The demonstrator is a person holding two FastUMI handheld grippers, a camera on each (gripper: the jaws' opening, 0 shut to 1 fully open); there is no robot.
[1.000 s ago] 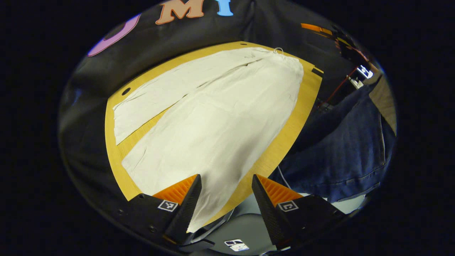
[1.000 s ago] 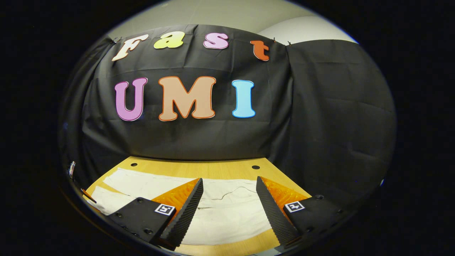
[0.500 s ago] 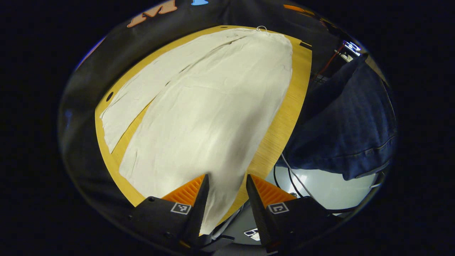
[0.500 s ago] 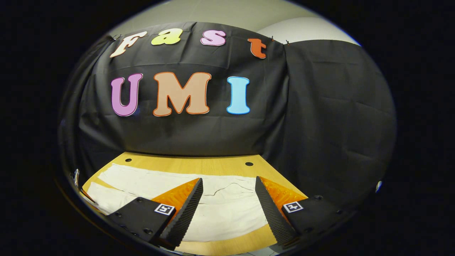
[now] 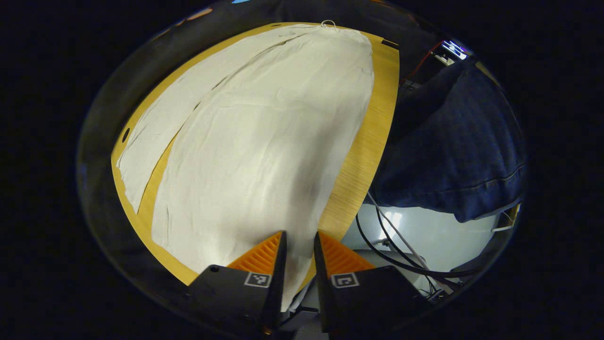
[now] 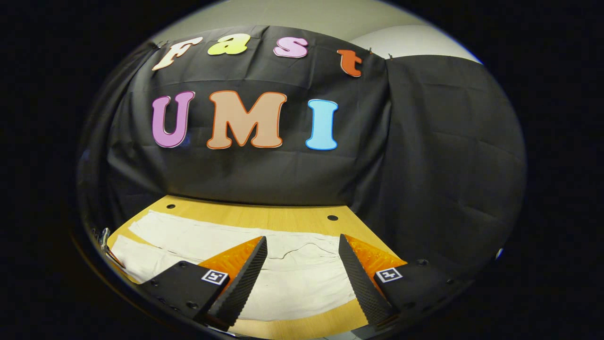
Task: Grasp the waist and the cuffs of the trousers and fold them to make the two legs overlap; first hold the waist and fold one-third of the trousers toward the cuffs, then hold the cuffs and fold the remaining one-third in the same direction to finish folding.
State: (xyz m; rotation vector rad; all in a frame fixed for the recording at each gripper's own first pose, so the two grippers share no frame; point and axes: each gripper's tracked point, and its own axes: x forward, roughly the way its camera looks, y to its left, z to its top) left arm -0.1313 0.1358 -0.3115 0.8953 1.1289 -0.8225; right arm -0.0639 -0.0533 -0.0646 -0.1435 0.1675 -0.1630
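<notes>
Trousers (image 5: 255, 141) lie unfolded, legs apart; left gripper (image 5: 298, 245) apparently pinches the cuff between narrow fingers; right gripper (image 6: 302, 250) gapes wide above the waist.

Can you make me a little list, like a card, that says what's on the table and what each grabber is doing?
garment: cream trousers, spread flat, the two legs lying apart
surface: wooden table
left gripper: fingers nearly closed around the near cuff corner; real pinch cannot be told
right gripper: fingers wide apart above the waist end, holding nothing
folds done: none yet
nearby: a person in dark blue clothing beside the table; cables on the floor
</notes>
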